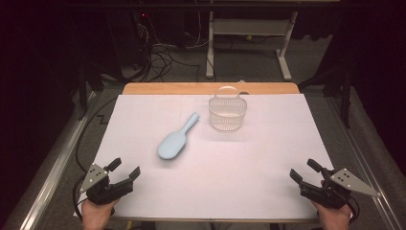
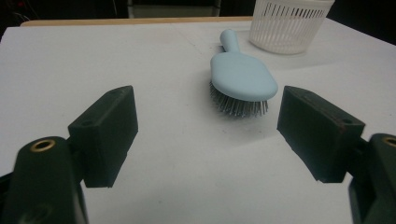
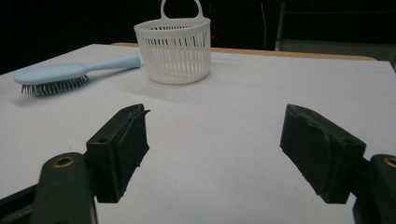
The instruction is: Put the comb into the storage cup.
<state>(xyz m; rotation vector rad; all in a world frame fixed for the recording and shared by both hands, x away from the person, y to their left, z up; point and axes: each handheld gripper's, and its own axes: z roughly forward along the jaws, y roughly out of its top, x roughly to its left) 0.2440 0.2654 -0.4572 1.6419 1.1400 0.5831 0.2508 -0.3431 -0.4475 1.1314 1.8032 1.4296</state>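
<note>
Left claw released, jaws wide, nothing between, at near-left tabletop corner. Right claw likewise released and empty, near-right corner. Blue hairbrush bristles-down mid-tabletop, ahead of left claw, well apart from both. White basket upright just beyond brush handle tip, not touching.
</note>
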